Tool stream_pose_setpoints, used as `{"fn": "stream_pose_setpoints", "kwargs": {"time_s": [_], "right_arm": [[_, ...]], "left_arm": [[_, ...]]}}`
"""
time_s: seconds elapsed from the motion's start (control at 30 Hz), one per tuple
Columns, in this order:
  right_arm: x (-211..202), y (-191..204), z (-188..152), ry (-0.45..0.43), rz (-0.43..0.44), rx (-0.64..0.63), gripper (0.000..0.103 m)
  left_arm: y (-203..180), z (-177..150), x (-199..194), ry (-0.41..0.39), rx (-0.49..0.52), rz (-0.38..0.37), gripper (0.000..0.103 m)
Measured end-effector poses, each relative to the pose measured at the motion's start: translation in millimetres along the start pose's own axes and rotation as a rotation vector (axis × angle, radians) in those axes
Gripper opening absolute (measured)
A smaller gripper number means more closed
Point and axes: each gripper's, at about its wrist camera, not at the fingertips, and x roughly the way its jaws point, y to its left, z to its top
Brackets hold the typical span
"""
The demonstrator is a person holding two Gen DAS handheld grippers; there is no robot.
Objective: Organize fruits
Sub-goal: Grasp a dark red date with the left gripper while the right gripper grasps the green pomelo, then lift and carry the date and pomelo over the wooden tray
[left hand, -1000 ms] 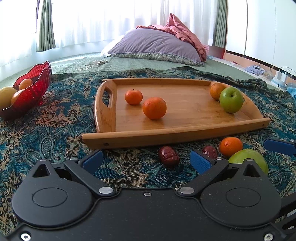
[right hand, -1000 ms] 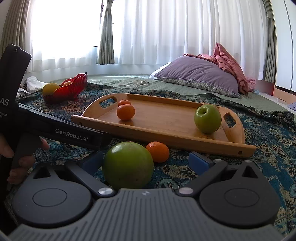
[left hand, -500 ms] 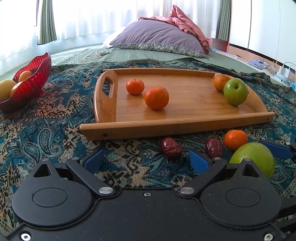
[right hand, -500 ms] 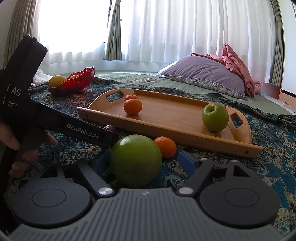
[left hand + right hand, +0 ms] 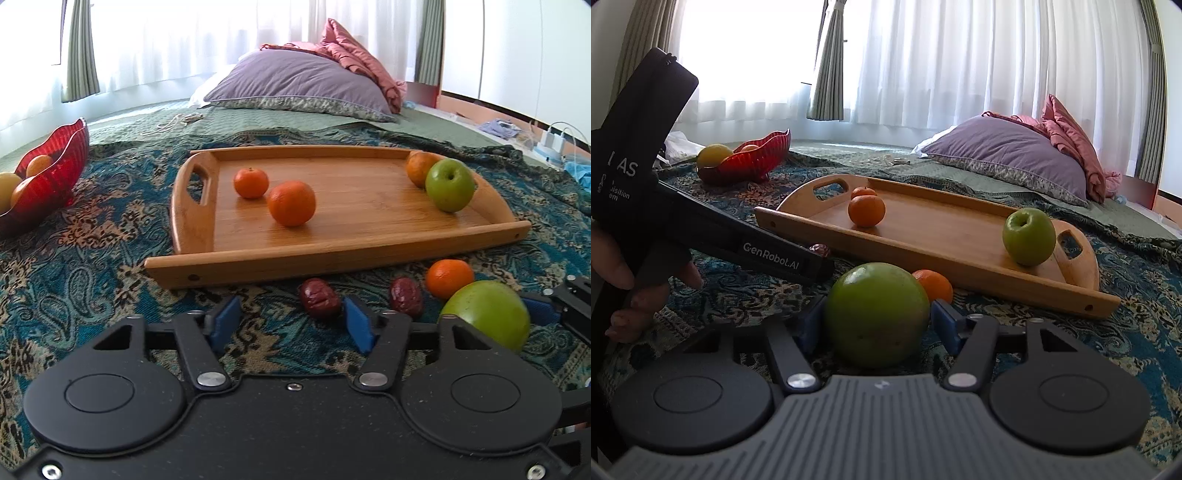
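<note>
Large green fruit (image 5: 877, 314): we see it on the patterned blanket (image 5: 92, 258), just in front of the wooden tray (image 5: 369, 254), between the blue pads of the right gripper (image 5: 875, 325).
Right gripper: its jaws are closing around that fruit; the pads sit right at its sides, though we cannot tell whether they press yet.
Left gripper (image 5: 291, 325): its jaws are closing too, with only blanket between the pads (a date (image 5: 319, 298) lies just beyond the right pad, not between them).
Handling, green fruit: we judge it firm, round, smooth-skinned and fairly heavy, so likely to roll or slip; we would take it across its widest middle.
Handling, dates: we judge them small, wrinkled, light and soft; a gentle pinch across the short side should do.
Count on the tray: three oranges, one green apple (image 5: 449, 185).
Count on the blanket: one large green fruit, one orange (image 5: 448, 277), two dates.
Red bowl (image 5: 48, 181): at least three yellow or orange fruits (partly hidden, so we cannot be sure).
Trays and bowls: one of each.
</note>
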Motion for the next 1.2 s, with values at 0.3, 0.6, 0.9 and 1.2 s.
{"fn": "stream_pose_setpoints", "kwargs": {"time_s": [0.3, 0.6, 0.9, 1.2], "right_arm": [[1, -1, -2, 0.007, 0.008, 0.004, 0.069], [2, -2, -4, 0.002, 0.013, 0.007, 0.067], [-1, -1, -5, -0.009, 0.011, 0.016, 0.062], [-7, -24, 12, -0.009, -0.002, 0.144, 0.062]], "left_arm": [[-8, 3, 1, -0.003, 0.017, -0.041, 0.033], [-9, 7, 5, 0.015, -0.009, -0.060, 0.021], [-11, 8, -2, -0.005, 0.004, -0.031, 0.020], [-8, 25, -14, -0.042, 0.003, -0.009, 0.020]]}}
